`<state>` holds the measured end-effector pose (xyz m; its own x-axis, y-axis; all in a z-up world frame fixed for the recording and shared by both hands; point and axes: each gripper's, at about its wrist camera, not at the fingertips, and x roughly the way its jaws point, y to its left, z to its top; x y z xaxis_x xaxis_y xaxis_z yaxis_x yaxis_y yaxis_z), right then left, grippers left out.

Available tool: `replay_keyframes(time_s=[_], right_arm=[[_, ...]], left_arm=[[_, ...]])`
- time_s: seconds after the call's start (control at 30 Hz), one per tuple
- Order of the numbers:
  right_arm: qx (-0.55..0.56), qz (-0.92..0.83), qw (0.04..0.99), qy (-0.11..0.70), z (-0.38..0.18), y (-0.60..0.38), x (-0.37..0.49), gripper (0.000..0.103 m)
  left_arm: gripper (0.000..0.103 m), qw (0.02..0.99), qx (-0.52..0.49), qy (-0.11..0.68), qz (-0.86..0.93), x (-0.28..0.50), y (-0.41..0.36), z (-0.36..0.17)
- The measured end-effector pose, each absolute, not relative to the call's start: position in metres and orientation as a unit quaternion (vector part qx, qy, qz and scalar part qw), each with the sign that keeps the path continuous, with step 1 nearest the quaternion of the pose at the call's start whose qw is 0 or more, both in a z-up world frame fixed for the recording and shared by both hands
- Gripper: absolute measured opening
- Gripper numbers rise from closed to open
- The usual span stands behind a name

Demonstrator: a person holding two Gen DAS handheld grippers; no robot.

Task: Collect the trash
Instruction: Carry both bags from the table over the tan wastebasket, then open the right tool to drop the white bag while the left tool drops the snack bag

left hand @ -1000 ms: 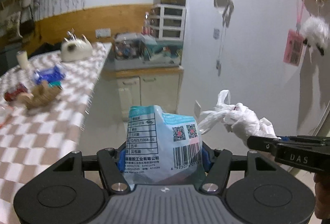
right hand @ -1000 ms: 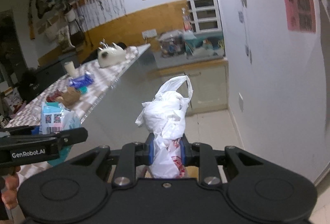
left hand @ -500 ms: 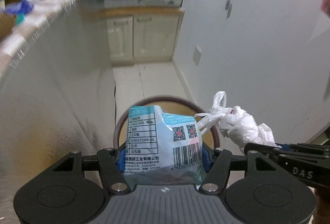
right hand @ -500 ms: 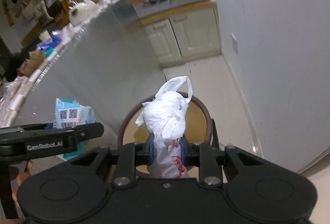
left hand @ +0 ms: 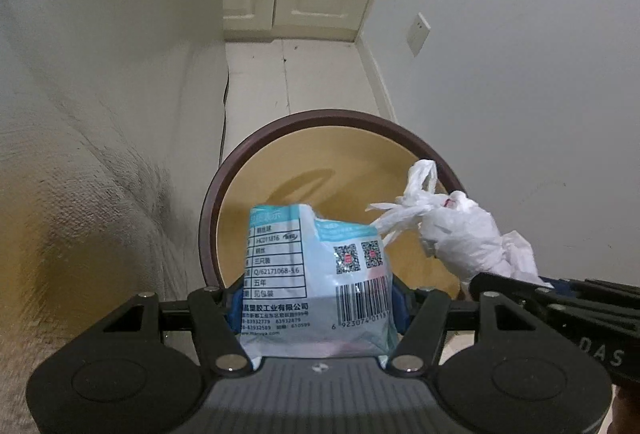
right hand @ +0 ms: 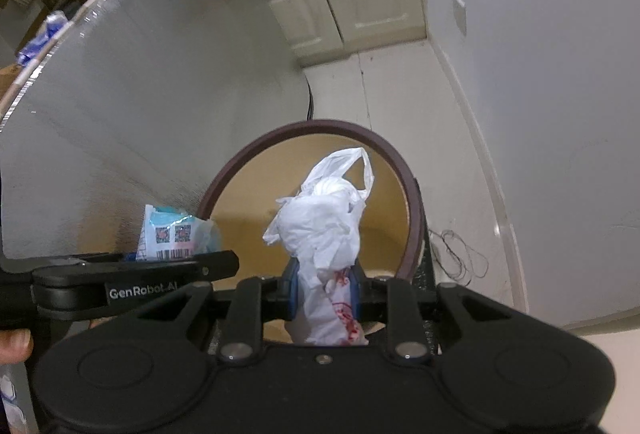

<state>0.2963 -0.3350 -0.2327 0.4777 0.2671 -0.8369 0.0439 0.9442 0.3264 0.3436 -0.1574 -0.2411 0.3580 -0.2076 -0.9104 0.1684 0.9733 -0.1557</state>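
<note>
Both grippers clench crinkly trash above a round brown-rimmed bin (left hand: pixel 208 202): left gripper (left hand: pixel 316 298) a glossy blue packet (left hand: pixel 316 274), right gripper (right hand: pixel 326 292) a wadded white bag (right hand: pixel 320 222).

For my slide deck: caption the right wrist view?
Right gripper holds a white plastic bag above the brown-rimmed bin.
</note>
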Motion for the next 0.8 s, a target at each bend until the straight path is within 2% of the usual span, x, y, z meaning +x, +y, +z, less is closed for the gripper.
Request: replay_keyframes(time_s=[0.47,0.73,0.8], right_arm=[[0.150,0.054,0.810,0.565,-0.272,-0.323,0.352,0.026],[0.161,0.044,0.806,0.567,-0.276,-0.324,0.368,0.037],[0.163,0.041,0.806,0.568,-0.276,-0.326,0.369,0.044]], left_arm=[[0.065,0.793,-0.055,0.600,-0.090,0.379,-0.144,-0.279],[0.065,0.786,-0.073,0.607,-0.095,0.390,-0.146,-0.287],[0.065,0.785,-0.073,0.608,-0.096,0.390,-0.147,-0.288]])
